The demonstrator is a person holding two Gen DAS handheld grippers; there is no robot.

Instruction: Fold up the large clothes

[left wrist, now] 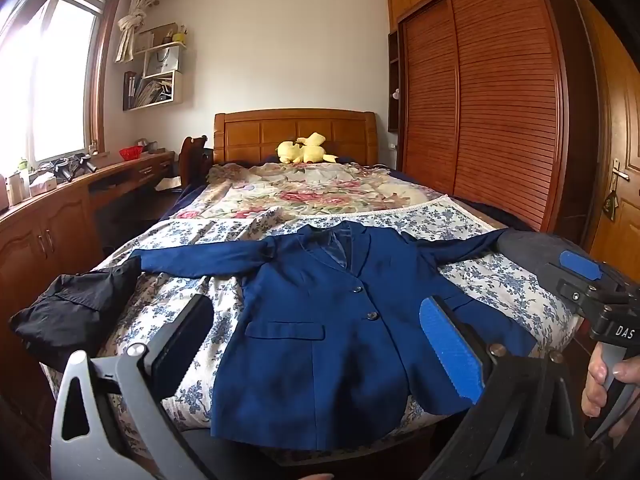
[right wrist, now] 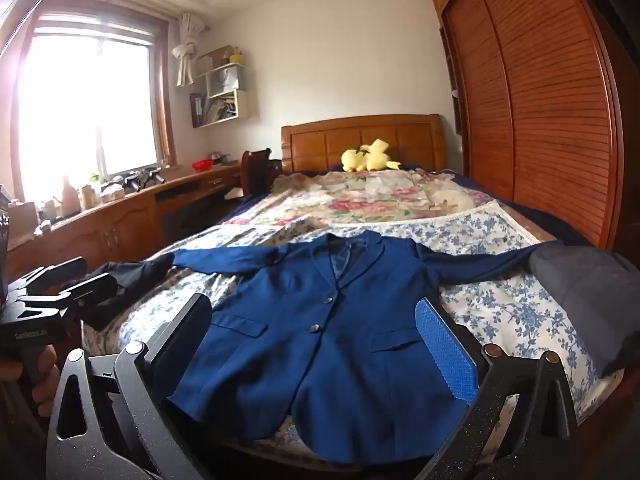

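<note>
While both grippers, left (left wrist: 320, 344) and right (right wrist: 316, 344), hang spread and empty, the navy buttoned wool blazer (left wrist: 320, 320) lies at twelve o'clock, sleeves stretched nine-to-three, equally near each

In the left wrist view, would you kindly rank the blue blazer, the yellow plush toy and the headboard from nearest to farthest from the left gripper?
1. Blue blazer: spread flat just ahead of the open left gripper.
2. Yellow plush toy: far end of the bed.
3. Headboard: right behind the toy.

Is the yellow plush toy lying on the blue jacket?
No, the toy lies by the headboard, far from the jacket.
</note>
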